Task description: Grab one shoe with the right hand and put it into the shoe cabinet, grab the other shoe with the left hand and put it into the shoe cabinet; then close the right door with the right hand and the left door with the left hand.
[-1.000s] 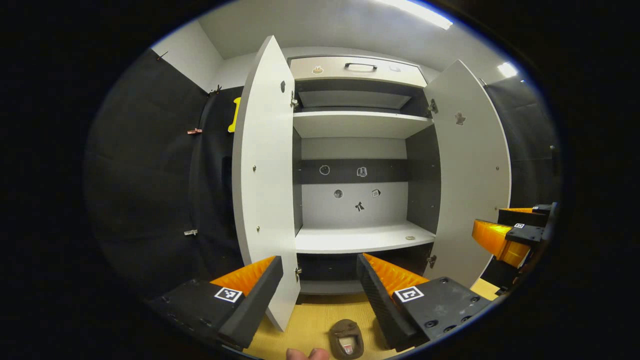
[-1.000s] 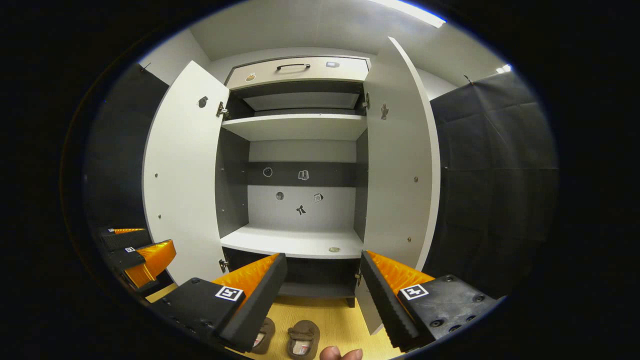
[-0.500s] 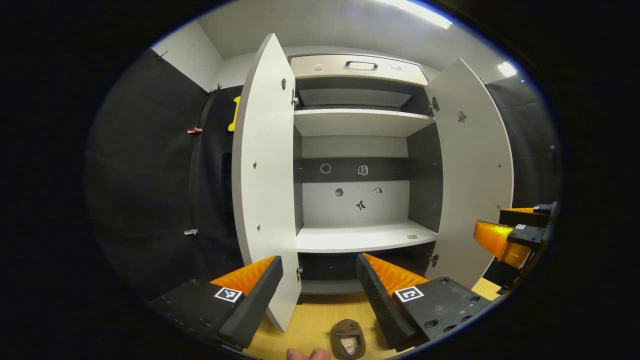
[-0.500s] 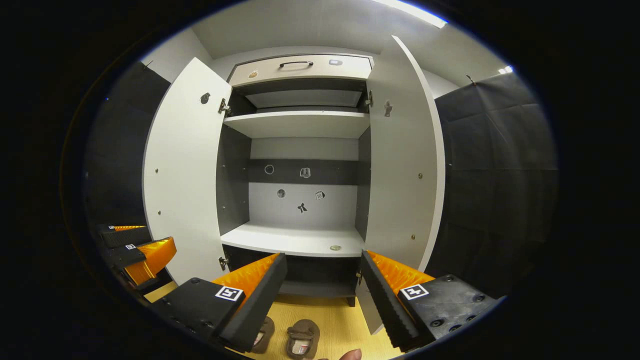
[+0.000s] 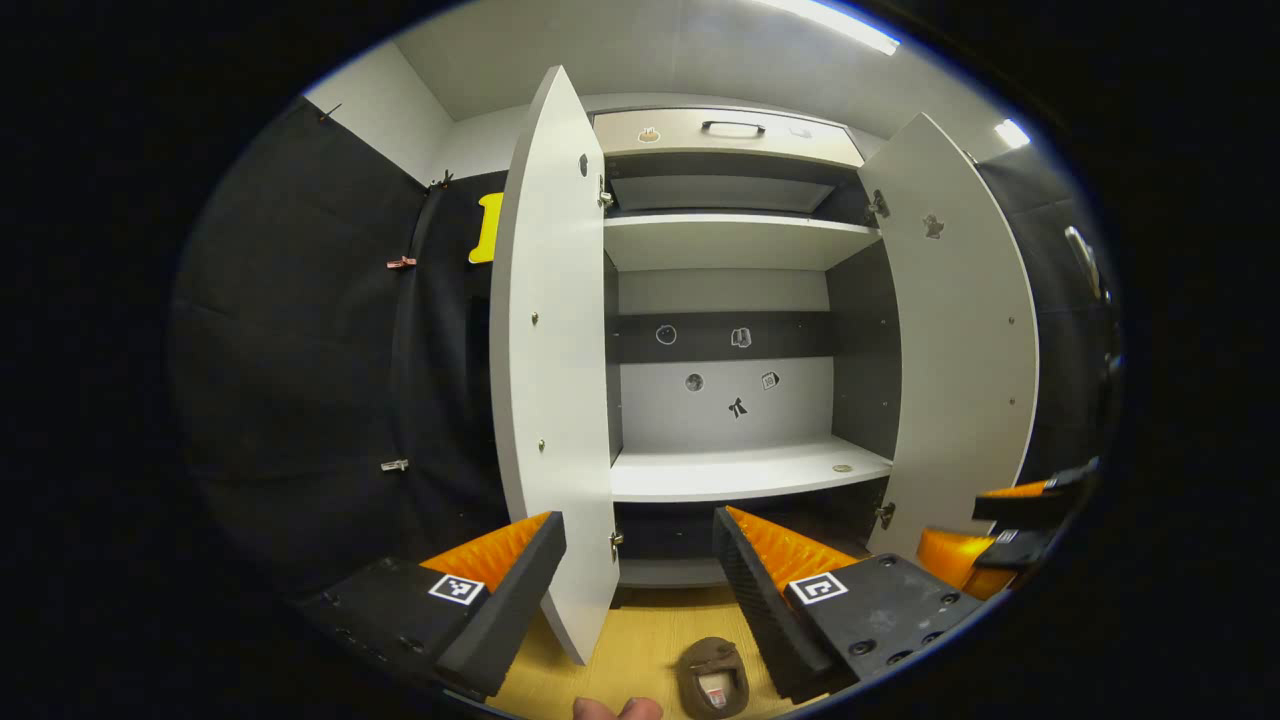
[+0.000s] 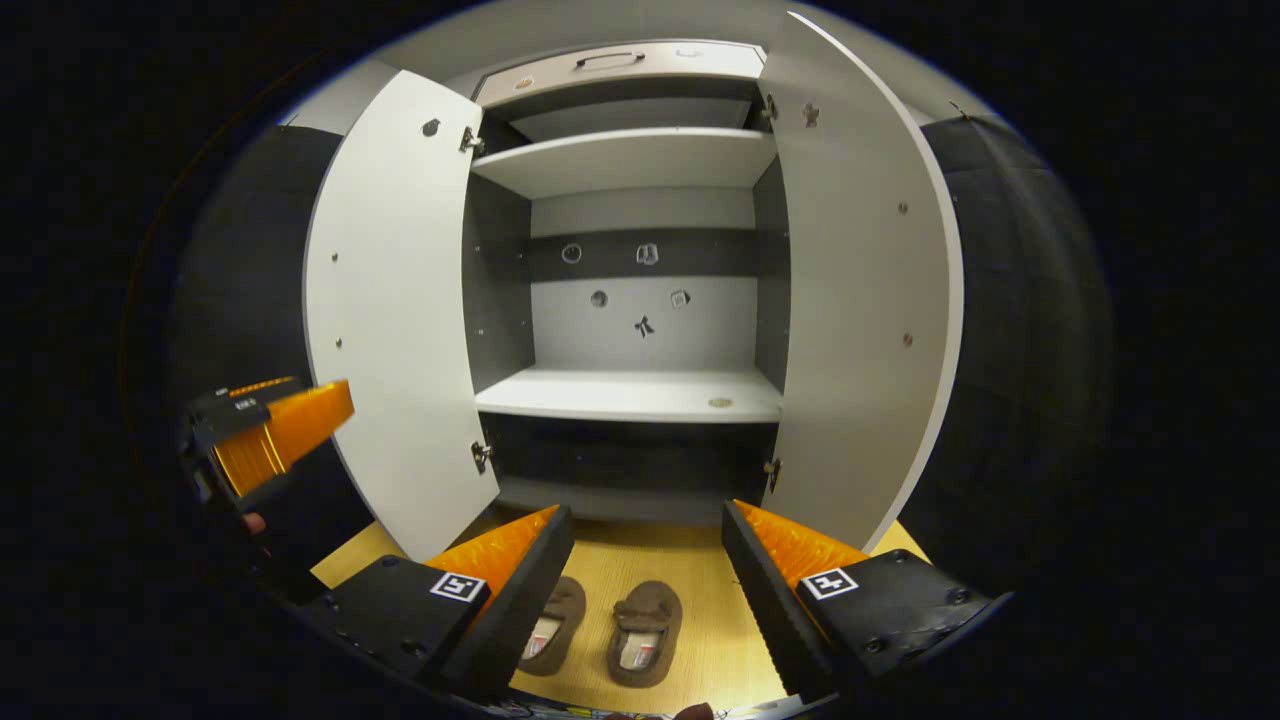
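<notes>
Fingers of the right hand-held gripper point(image 6: 645, 535) are standing wide apart in the right gripper view, holding nothing and touching nothing. Directly beyond them, on the wooden floor point(image 6: 705, 560), two brown shoes are lying side by side, toes pointing toward the cabinet: the right shoe point(image 6: 643, 620) is sitting in the gap between the fingers, and the left shoe point(image 6: 553, 625) is lying just beside it, partly hidden behind the gripper's left finger. Both shoes are resting near the front edge of the floor, well short of the cabinet's base.

The left hand-held gripper point(image 5: 638, 535) is likewise spread wide in the left gripper view, gripping nothing. One brown shoe point(image 5: 715, 678) is showing on the floor point(image 5: 640, 630) low between its fingers, close to the right finger, and a fingertip point(image 5: 615, 708) of the person is peeking in at the bottom edge. Off to the right in that view, the other gripper is appearing blurred; in the right gripper view the left hand-held gripper is hanging at the left, beside the left door.

Farther back, the shoe cabinet point(image 6: 630, 395) is standing with both doors swung open: the left door point(image 6: 400, 300) and the right door point(image 6: 860, 290) are flanking its shelves. The lower shelf point(image 6: 630, 393) is carrying a small round object near its right front edge.
</notes>
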{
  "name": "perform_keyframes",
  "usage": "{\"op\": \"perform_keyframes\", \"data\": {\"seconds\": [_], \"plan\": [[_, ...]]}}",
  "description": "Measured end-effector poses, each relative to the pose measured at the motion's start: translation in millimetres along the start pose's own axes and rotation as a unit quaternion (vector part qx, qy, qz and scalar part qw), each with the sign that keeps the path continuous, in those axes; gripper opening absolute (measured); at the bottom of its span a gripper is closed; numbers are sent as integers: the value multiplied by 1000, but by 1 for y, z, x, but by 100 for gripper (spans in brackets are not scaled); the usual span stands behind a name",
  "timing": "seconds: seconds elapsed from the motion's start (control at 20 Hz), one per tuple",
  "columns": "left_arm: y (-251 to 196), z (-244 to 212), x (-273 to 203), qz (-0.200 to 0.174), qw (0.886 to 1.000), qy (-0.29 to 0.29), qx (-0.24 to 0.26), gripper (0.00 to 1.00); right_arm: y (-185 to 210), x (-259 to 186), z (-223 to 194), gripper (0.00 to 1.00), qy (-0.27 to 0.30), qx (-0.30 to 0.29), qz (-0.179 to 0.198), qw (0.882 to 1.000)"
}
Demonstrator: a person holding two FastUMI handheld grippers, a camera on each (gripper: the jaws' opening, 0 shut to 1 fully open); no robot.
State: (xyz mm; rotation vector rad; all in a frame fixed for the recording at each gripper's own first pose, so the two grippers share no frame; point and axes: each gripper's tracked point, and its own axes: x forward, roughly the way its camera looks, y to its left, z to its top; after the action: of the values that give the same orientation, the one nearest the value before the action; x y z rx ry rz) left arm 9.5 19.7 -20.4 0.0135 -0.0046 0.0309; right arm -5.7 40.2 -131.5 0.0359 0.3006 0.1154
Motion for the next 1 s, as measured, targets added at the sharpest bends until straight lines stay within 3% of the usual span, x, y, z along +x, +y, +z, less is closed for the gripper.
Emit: {"op": "perform_keyframes", "data": {"seconds": [0.35, 0.5, 0.65, 0.8, 0.95, 1.0], "plan": [[6, -35, -6, 1, 1000, 27, -3, 95, 20, 28, -146, 99, 148, 47, 24, 988], [8, -53, -10, 1, 999, 45, -2, 95, 22, 46, -192, 92, 189, 56, 22, 980], [12, -68, -14, 5, 998, 60, 2, 95, 23, 70, -225, 90, 213, 70, 20, 974], [20, -83, -15, 14, 997, 74, 11, 95, 19, 93, -260, 81, 239, 67, 3, 969], [27, -97, -15, 23, 996, 87, 10, 95, 18, 117, -280, 81, 247, 77, -11, 966], [29, -100, -15, 26, 995, 92, 9, 95, 17, 126, -283, 69, 245, 73, -16, 967]]}}
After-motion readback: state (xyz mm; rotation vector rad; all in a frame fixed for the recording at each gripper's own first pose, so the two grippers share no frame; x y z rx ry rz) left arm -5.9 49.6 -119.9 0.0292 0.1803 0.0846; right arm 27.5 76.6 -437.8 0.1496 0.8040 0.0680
